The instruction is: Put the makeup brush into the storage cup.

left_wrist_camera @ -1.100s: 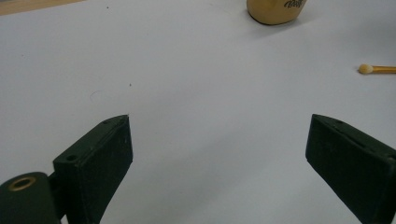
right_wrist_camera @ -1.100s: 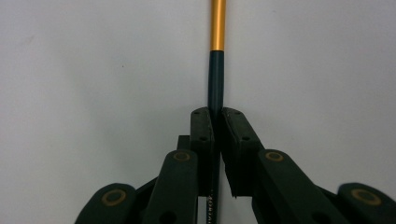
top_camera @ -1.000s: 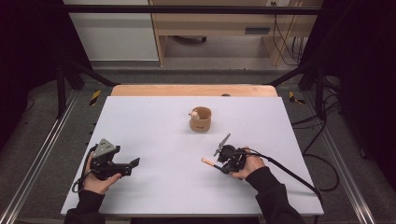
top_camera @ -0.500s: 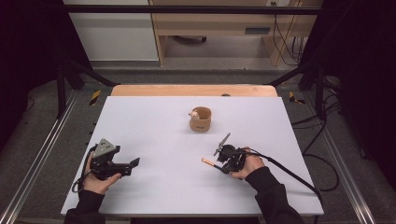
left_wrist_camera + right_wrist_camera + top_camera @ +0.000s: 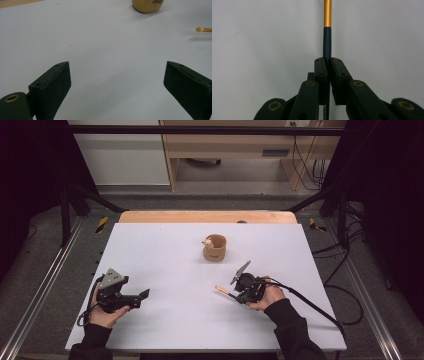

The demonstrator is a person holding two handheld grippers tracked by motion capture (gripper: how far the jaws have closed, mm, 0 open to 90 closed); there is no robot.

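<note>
Left gripper [image 5: 145, 294]: jaws spread wide, nothing between them, low over the table [image 5: 165, 255].
Cup [image 5: 215, 248]: tan, upright, well ahead of both jaws, something pale inside.
Stick [image 5: 223, 291]: slim, dark shaft turning gold, pale ball tip; rear end pinched in the right gripper [image 5: 328, 61], rest jutting beyond the closed jaws.
Risk: thin, end-held stick may pivot or slip if knocked.

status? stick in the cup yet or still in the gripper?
Done: the right gripper has picked up the stick; its jaws are shut on the dark end, the pale tip pointing out over the table.
In hand: that stick, held short of the cup.
Left: it is not in the cup, which already holds something pale. The left gripper sits open and empty.
</note>
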